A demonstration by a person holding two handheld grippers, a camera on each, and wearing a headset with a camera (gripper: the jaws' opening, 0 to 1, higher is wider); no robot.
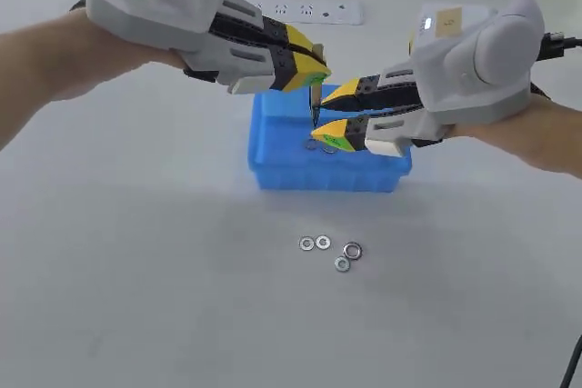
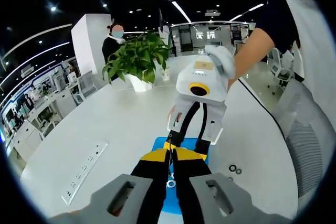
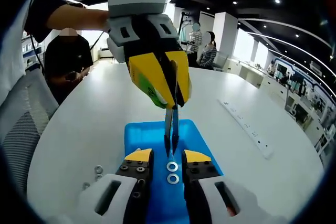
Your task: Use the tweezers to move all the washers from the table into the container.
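The blue container (image 1: 273,165) sits mid-table, with two washers (image 3: 171,167) lying on its floor. My left gripper (image 1: 316,68) hovers over it, shut on the metal tweezers (image 1: 315,112), which point straight down into the box. The tweezer prongs (image 3: 170,129) stand slightly apart with nothing between them, just above the washers. My right gripper (image 1: 323,114) reaches in from the right, jaws open on either side of the tweezer tips. Several washers (image 1: 330,250) lie on the table in front of the container.
A white power strip (image 1: 314,12) lies behind the container. A potted plant (image 2: 137,59) stands far across the white table. Two of the loose washers (image 2: 235,169) show beside the container. People stand in the background of the office.
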